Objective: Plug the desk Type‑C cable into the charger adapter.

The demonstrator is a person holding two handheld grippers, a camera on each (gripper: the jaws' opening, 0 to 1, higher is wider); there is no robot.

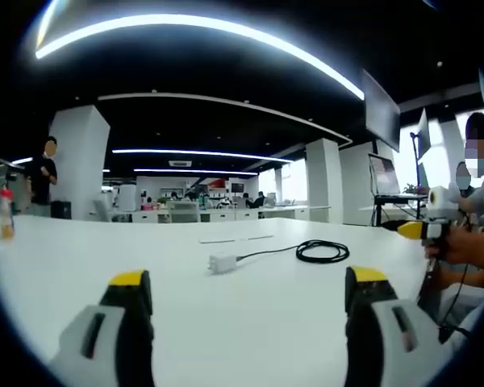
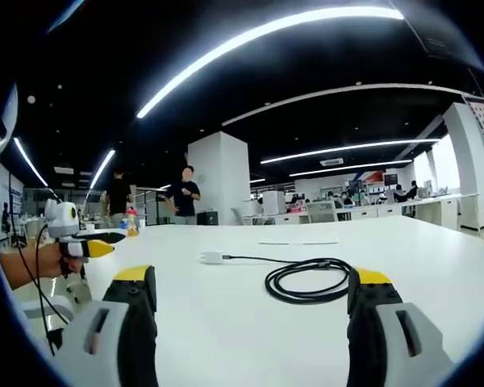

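Note:
A small white charger adapter (image 1: pixel 223 263) lies near the middle of the white table (image 1: pixel 89 250). A black cable runs from it to a loose coil (image 1: pixel 323 251) on its right. Whether the cable's end is seated in the adapter I cannot tell. My left gripper (image 1: pixel 248 278) is open, well short of the adapter, with nothing between its jaws. In the right gripper view the adapter (image 2: pixel 212 257) lies ahead and the coil (image 2: pixel 308 279) sits closer, just beyond my open right gripper (image 2: pixel 250 278). Each gripper shows in the other's view, held in a hand: the right gripper (image 1: pixel 419 230) and the left gripper (image 2: pixel 93 247).
Two thin white strips (image 1: pixel 234 239) lie on the table beyond the adapter. A bottle (image 1: pixel 6 214) stands at a far table edge. A screen on a stand (image 1: pixel 385 173) is at the right. People (image 2: pixel 184 193) stand past the table, with office desks behind.

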